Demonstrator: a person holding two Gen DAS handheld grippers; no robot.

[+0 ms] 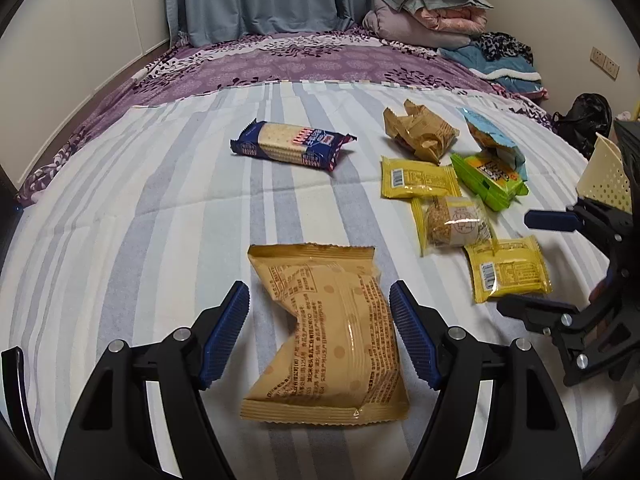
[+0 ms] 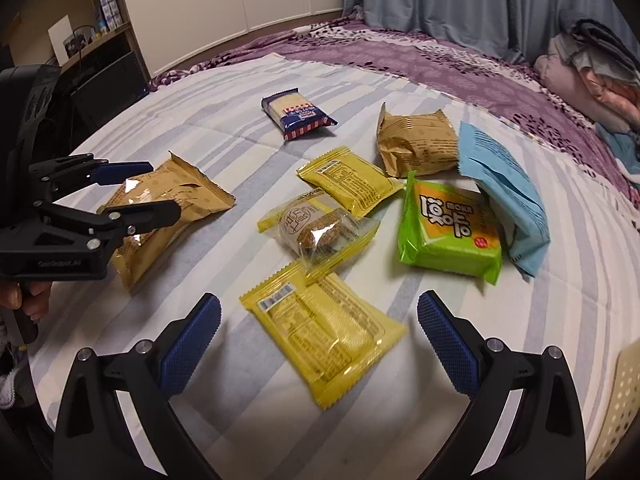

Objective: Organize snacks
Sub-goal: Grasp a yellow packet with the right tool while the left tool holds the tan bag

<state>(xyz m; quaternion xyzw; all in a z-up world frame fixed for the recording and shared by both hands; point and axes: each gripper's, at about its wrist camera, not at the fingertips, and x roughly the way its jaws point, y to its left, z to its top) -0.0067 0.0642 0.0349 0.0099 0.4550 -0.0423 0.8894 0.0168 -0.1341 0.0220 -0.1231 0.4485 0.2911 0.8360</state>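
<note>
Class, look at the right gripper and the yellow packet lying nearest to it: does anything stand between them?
Nothing visible does. The right gripper hangs open over the nearest yellow packet, which lies flat on the striped sheet; the clear-wrapped cake overlaps only its far edge.

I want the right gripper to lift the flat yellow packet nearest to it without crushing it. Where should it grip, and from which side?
Grip the flat yellow foil packet across its narrow width at mid-length, coming down from above. It lies flat on the striped bedsheet, long axis slanted, so the right gripper, open and straddling it, probably needs a slight roll to square up. Its edges lie clear of the neighbouring clear-windowed pastry packet.
</note>
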